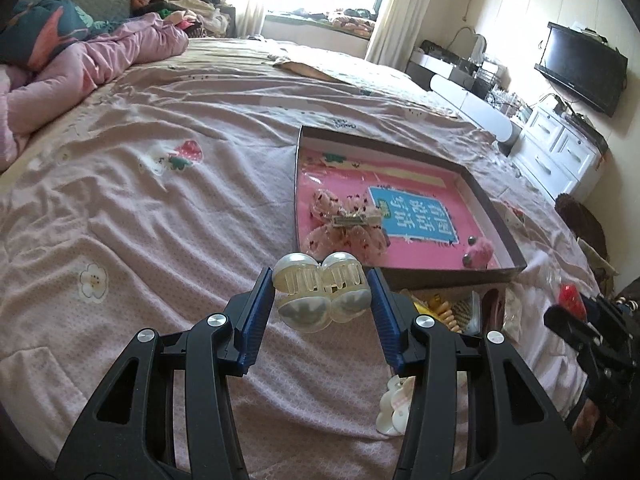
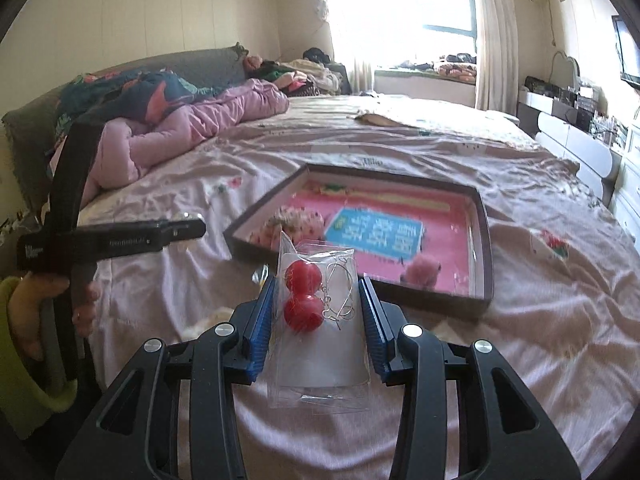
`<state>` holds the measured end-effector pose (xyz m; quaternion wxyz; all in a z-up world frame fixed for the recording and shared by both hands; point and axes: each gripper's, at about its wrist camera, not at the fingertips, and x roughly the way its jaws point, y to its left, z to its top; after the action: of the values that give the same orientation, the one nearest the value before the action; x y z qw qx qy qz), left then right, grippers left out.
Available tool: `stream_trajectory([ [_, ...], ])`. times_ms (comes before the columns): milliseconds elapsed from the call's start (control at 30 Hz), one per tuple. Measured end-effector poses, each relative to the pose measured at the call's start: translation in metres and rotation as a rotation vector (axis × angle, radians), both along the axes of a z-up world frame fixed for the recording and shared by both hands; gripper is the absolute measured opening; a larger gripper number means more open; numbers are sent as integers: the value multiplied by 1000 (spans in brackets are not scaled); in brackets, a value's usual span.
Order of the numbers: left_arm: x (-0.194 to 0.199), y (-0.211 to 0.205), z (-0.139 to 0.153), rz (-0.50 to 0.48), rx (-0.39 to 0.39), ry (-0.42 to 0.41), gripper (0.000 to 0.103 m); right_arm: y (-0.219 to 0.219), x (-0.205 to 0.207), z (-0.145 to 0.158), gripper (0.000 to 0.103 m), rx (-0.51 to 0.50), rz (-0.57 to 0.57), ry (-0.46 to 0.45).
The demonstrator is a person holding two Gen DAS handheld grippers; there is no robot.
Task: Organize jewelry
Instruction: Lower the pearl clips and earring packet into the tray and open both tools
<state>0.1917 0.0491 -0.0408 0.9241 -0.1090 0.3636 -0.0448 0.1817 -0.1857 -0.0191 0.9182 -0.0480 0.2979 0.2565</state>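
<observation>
My left gripper (image 1: 322,286) is shut on a pearl-white claw hair clip (image 1: 320,296), held above the bed just in front of the shallow dark box (image 1: 496,216). The box has a pink lining; a pink floral bow clip (image 1: 346,228) and a pink fluffy piece (image 1: 478,252) lie in it. My right gripper (image 2: 318,294) is shut on a clear bag of red ball earrings (image 2: 304,292), held above the bed short of the box (image 2: 486,240). The right gripper (image 1: 576,312) also shows at the right edge of the left wrist view.
A white flower clip (image 1: 394,408) lies on the pink bedsheet under my left gripper. More small items (image 1: 452,312) lie by the box's near edge. A pink quilt (image 2: 180,128) and pillows lie at the bed's head. A dresser (image 1: 556,152) and TV stand at the right.
</observation>
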Motion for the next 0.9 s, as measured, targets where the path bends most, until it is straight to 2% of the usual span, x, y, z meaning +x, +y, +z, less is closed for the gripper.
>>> stream_trajectory([
  [233,4,-10,11,-15,12,-45,39,-4,13,10,39,17,-17,-29],
  [600,22,-40,21,-77,-4,-77,39,-36,32,21,39,36,-110,-58],
  [900,39,-62,27,-111,31,-95,39,-59,48,26,39,48,-183,-75],
])
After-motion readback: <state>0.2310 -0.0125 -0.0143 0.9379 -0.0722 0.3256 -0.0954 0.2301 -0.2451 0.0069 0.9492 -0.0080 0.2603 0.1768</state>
